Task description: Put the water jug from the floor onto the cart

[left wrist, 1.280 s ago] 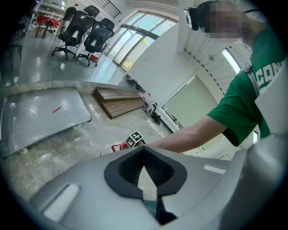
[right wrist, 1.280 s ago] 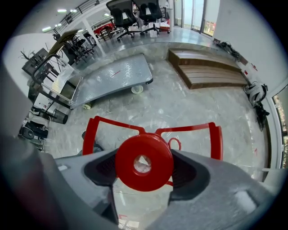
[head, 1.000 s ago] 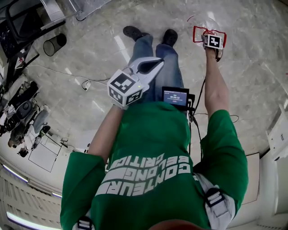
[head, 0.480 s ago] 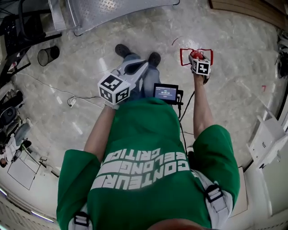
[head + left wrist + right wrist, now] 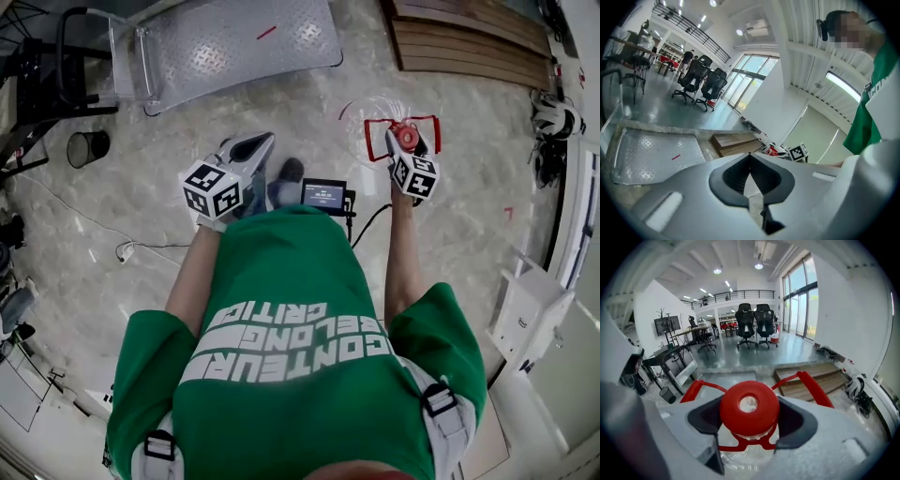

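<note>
The head camera looks steeply down; those on the left gripper point(image 5: 251, 143) and right gripper point(image 5: 405, 141) face outward, sharing the far cart point(image 5: 234, 42) and wooden pallet point(image 5: 469, 42).

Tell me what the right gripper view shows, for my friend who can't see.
The right gripper is clamped on the top of a clear, red-capped water jug, seen from just above. Past it lie a metal cart and a wooden pallet on a shiny floor, with black office chairs farther back.

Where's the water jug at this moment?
In the head view, right of centre, the water jug hangs clamped in the right tongs above the floor; the metal cart lies ahead-left, the wooden pallet ahead.
</note>
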`<state>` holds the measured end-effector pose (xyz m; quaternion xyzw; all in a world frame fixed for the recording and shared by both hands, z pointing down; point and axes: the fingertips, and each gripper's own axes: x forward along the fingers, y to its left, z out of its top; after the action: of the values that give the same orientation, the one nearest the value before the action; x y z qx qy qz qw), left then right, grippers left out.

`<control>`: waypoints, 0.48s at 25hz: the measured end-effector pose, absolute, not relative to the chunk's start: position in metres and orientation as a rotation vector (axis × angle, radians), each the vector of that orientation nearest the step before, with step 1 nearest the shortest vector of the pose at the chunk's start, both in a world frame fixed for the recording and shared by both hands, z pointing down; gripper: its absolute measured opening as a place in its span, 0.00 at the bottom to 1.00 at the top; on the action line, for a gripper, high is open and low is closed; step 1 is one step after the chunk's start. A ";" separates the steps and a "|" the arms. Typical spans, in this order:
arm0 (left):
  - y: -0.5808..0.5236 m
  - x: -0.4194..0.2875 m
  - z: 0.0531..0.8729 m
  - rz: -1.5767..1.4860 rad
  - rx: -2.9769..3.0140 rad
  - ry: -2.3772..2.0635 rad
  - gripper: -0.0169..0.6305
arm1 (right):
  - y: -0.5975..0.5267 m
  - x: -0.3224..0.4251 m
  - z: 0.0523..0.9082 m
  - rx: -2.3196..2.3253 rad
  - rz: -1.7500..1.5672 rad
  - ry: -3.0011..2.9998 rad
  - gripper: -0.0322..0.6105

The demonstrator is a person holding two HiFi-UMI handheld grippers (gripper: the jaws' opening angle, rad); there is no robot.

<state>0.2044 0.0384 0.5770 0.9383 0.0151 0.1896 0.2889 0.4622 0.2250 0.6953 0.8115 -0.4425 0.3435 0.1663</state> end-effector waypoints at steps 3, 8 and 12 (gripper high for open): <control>0.017 0.205 0.564 0.444 2.510 0.030 0.05 | 0.198 0.475 0.645 2.349 0.850 -1.304 0.52; -0.016 0.202 0.545 0.368 2.525 0.002 0.05 | 0.156 0.496 0.586 2.371 0.697 -1.352 0.52; -0.041 0.199 0.531 0.317 2.544 -0.032 0.05 | 0.128 0.505 0.559 2.365 0.630 -1.378 0.52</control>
<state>0.1985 -0.0411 0.5315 0.9511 -0.0118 0.1184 0.2849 0.5050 0.1279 0.5591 0.8303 -0.4839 0.2211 0.1657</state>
